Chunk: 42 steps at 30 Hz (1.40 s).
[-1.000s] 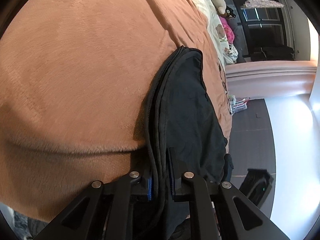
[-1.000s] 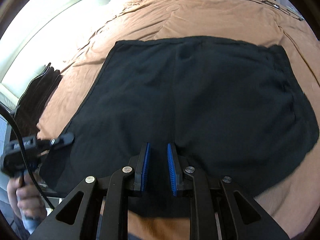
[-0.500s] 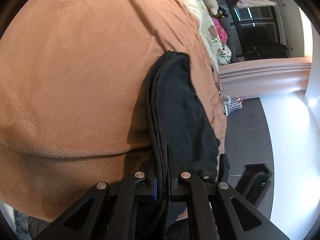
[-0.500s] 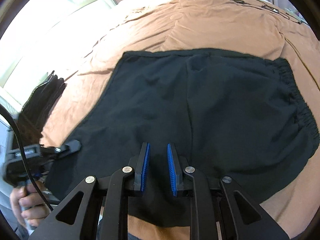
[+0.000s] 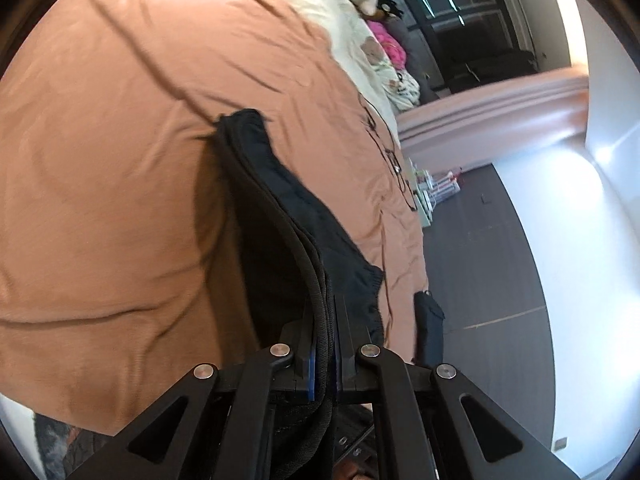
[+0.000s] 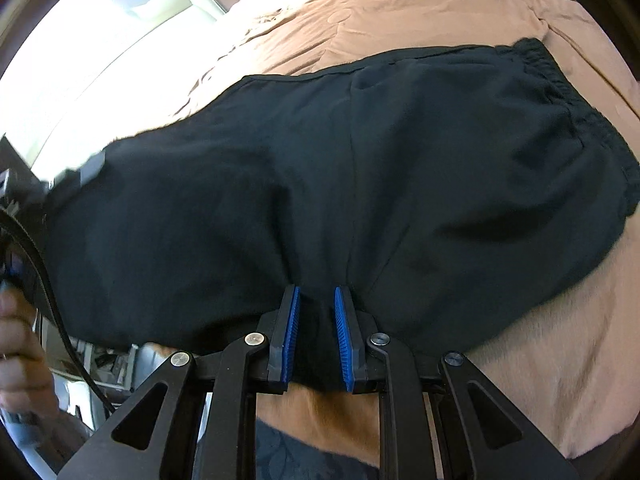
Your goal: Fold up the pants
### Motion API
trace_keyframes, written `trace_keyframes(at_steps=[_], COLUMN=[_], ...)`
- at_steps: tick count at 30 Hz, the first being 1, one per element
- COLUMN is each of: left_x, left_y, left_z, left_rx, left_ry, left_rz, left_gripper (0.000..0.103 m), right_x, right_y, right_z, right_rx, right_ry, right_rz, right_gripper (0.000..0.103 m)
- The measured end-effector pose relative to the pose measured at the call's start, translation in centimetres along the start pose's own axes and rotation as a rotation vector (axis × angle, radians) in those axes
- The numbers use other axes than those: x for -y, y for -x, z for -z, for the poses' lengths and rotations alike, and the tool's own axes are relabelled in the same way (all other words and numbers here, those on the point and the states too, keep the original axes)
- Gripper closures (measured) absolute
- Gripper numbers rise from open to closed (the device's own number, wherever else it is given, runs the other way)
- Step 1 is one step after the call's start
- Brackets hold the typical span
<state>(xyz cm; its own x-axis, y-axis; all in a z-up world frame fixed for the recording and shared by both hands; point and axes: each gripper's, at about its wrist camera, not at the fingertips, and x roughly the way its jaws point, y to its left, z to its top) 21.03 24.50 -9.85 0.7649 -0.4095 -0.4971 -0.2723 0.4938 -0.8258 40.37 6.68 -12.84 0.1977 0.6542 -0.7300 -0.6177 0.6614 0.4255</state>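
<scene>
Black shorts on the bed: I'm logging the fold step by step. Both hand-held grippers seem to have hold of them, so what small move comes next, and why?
Probably carry the near edge up and across toward the far edge. The left hand-held gripper is shut on the hem of the black shorts, the right hand-held gripper pinches the near edge, and that edge already hangs off the brown blanket.

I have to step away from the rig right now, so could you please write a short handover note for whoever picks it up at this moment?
Left gripper: shut on the layered hem edge of the black pants, raising it off the brown bedspread.
Right gripper: its blue pads pinch the pants' near edge at the centre seam; fabric is bunched between them.
Pants: mostly spread flat across the bed, elastic waistband on the right in the right wrist view.
Done: both edges gripped and starting to lift.
Left: probably carry the gripped edges over to complete the fold, release, then smooth.
</scene>
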Motion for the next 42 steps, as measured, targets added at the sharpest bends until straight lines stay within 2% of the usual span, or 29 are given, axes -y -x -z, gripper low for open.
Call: trace_keyframes(at_steps=[4,9,14,15,22,29,38,39,40,41,42], left_x=[2.6,5.6,8.2,8.8,11.4,12.3,12.8,12.9,12.9,13.0,13.0], left_y=[-1.3,-3.6,-6.3,-7.1,-12.7,-17.4,-20.0,-20.0,-20.0,-19.8,-19.5], left_z=[-0.4,-0.7,-0.2,0.1,2.0,4.5,6.9,7.1,7.3,7.3,7.3], left_rx=[-0.016,-0.055,-0.102,-0.116,-0.223,-0.309,-0.384,-0.388,-0.398,-0.403,-0.399], left_ry=[-0.044,-0.104,-0.158,-0.172,-0.239,-0.268,-0.29,-0.293,-0.284,-0.274,-0.265], left_rz=[-0.005,-0.014,-0.028,-0.031,-0.071,-0.103,-0.111,-0.108,-0.082,-0.059,-0.037], left_gripper=[0.097,0.097,0.097,0.097,0.097,0.097,0.095,0.086,0.067,0.058,0.036], right_x=[1.3,4.0,8.0,9.0,13.4,15.3,16.6,16.8,16.9,17.0,17.0], right_y=[1.5,5.0,8.6,9.6,13.5,14.8,16.0,16.3,16.3,16.4,16.6], right_z=[0.3,0.5,0.7,0.9,1.6,3.3,3.3,3.4,3.4,3.3,3.3], right_rx=[0.005,0.063,0.142,0.159,0.228,0.255,0.273,0.274,0.274,0.275,0.277], right_ry=[-0.032,-0.061,-0.141,-0.157,-0.242,-0.302,-0.355,-0.358,-0.36,-0.362,-0.363], right_rz=[-0.064,-0.097,-0.106,-0.107,-0.113,-0.111,-0.102,-0.102,-0.1,-0.101,-0.101], right_gripper=[0.089,0.085,0.069,0.068,0.068,0.068,0.068,0.068,0.068,0.068,0.068])
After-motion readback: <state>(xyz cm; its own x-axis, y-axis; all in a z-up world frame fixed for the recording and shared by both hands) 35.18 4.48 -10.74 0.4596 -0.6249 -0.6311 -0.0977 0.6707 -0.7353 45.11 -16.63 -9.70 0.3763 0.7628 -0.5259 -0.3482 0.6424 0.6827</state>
